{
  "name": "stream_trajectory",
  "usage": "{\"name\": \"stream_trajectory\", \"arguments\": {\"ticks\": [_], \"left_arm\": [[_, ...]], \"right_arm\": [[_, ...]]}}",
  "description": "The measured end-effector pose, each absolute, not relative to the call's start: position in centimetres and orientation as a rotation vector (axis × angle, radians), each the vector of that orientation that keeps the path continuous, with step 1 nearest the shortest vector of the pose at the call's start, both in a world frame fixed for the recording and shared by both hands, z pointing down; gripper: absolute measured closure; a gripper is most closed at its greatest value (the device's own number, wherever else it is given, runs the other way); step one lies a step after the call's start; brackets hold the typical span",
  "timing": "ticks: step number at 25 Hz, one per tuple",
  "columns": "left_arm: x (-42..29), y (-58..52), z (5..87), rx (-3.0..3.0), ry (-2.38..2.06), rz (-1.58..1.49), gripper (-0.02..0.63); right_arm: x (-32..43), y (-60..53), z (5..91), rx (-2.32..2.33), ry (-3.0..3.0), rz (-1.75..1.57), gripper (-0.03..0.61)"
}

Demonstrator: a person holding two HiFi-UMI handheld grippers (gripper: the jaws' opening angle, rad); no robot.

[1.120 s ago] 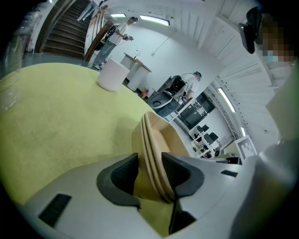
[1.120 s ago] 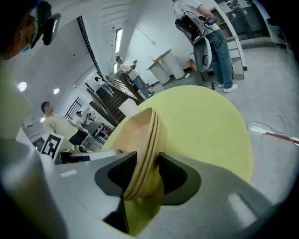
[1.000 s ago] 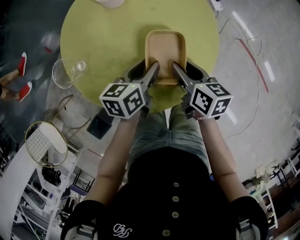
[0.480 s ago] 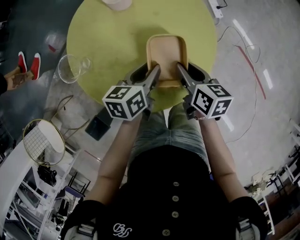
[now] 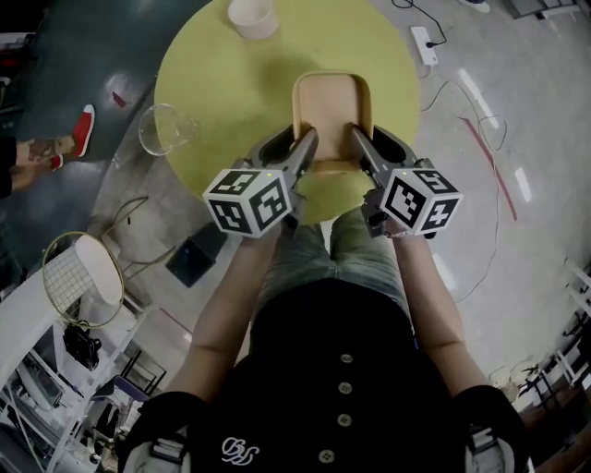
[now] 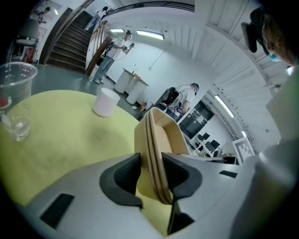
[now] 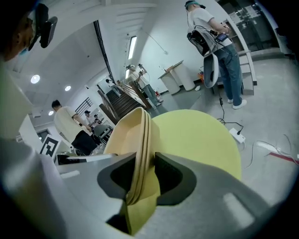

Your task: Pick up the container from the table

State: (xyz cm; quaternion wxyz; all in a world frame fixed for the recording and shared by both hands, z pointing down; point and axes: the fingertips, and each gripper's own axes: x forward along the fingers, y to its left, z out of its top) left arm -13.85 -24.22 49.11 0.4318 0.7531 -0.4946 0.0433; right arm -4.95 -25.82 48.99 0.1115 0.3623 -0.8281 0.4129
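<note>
A tan, tray-shaped container (image 5: 332,106) hangs above the round yellow-green table (image 5: 231,83), gripped at its near end from both sides. My left gripper (image 5: 305,148) has the container's left rim (image 6: 163,135) between its pads, and its jaws are closing on it. My right gripper (image 5: 358,143) is shut on the right rim (image 7: 133,135). In each gripper view the thin layered rim runs upright between the dark pads, at the left gripper (image 6: 152,172) and the right gripper (image 7: 145,175). The far end points away from me.
A white cup (image 5: 252,17) stands at the table's far side. A clear plastic cup (image 5: 164,129) stands at its left edge. A power strip (image 5: 423,42) and cables lie on the floor to the right. A person's red shoe (image 5: 81,125) is at the left.
Both grippers have closed on the container's rims and risen with it. The table has slid away in the head view.
</note>
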Motion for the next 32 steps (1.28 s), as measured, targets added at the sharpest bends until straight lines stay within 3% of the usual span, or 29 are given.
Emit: {"name": "stream_trajectory", "arguments": {"ticks": [32], "left_arm": [[-18.6, -25.8, 33.3, 2.125, -1.397, -0.236, 0.485]], "right_arm": [[-9.8, -28.6, 33.2, 0.896, -2.829, 0.807, 0.486]]}}
